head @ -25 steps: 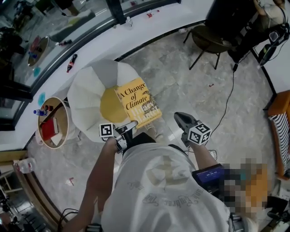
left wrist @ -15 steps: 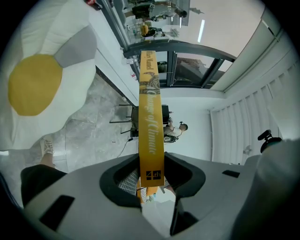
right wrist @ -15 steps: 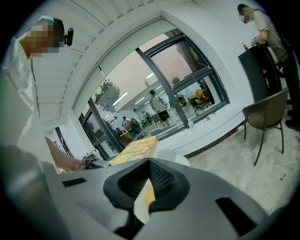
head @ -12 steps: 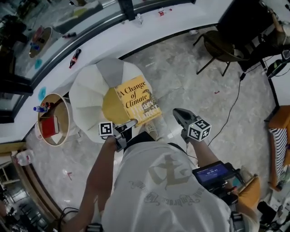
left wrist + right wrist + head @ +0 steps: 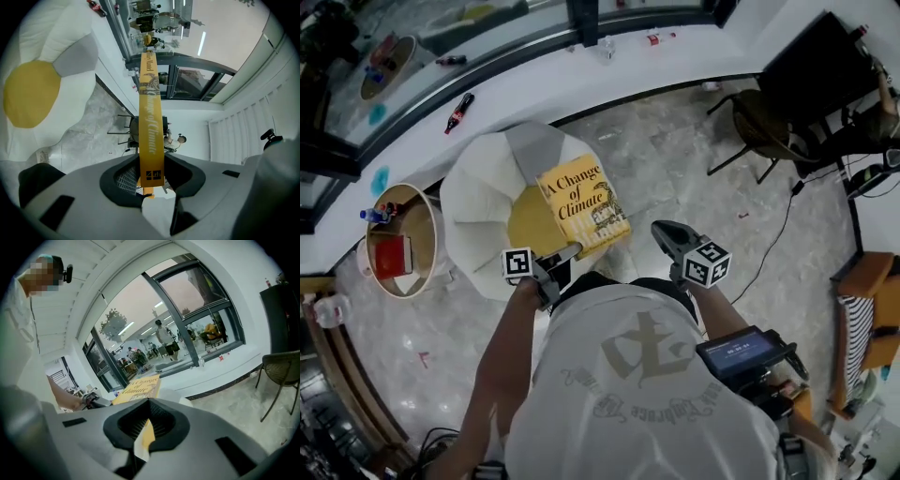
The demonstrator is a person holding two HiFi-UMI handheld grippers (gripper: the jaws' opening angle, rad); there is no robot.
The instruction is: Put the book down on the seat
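The book (image 5: 581,202) is a thin paperback with a yellow cover. Its title is printed large in dark letters, with a dark drawing under it, and the cover faces up toward the head camera. The spine is the same yellow, with the title running along it and a small dark publisher's square at its foot. In the head view the book sits just above the middle of the frame. Its long axis runs from upper left to lower right, so the top of the cover points to the upper left and the foot to the lower right. It lies over the yellow centre (image 5: 528,225) of the white, petal-shaped seat (image 5: 478,187), and its right part reaches out past the seat's edge over the stone floor (image 5: 675,159). Seen along the spine, it looks to be held a little clear of the cushion rather than resting on it. The left gripper (image 5: 566,255) is at the book's lower left corner and pinches the foot of the spine. In the left gripper view both pads press on the yellow spine, which runs straight away from the jaws up the middle of the frame, with the seat off to the left. The right gripper (image 5: 658,230) is to the right of the book, near its lower right corner but apart from it. Its jaws are drawn together with only a thin sliver between them, and they hold nothing.
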